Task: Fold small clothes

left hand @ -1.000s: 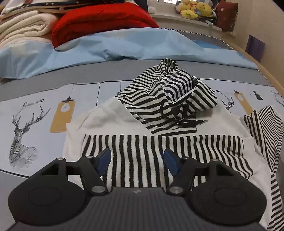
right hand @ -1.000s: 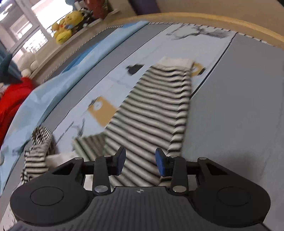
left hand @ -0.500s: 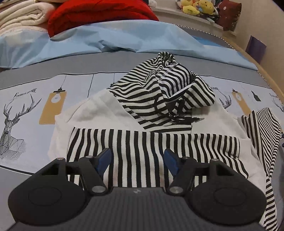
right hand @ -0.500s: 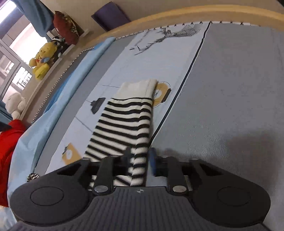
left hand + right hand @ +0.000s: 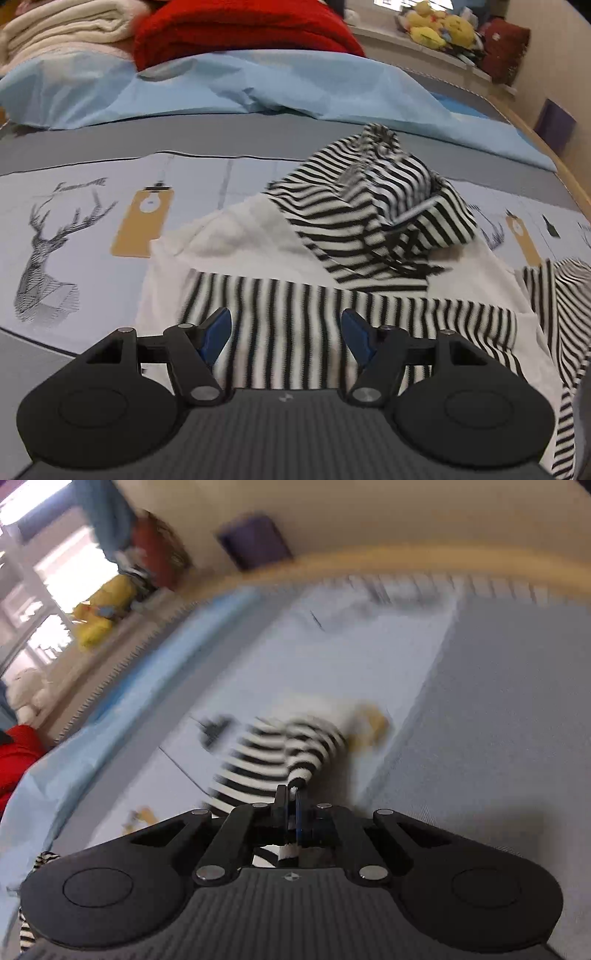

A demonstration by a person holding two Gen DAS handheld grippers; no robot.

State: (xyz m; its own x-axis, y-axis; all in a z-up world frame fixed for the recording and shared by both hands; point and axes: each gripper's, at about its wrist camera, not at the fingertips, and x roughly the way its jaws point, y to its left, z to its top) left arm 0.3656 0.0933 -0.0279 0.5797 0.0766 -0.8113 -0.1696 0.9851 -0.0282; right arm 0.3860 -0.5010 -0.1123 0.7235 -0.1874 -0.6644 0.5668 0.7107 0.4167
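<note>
Between shut fingers (image 5: 293,805): striped knit sleeve (image 5: 280,753).

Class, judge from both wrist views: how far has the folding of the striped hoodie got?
Done: one striped sleeve lies folded across the white body. In hand: the right gripper is shut on the other sleeve. Left: laying that sleeve over, the hood, the final folds; the left gripper is open, empty.

right tool (image 5: 293,794) clamped on striped sleeve (image 5: 280,753); bedsheet (image 5: 498,701) beneath
</note>
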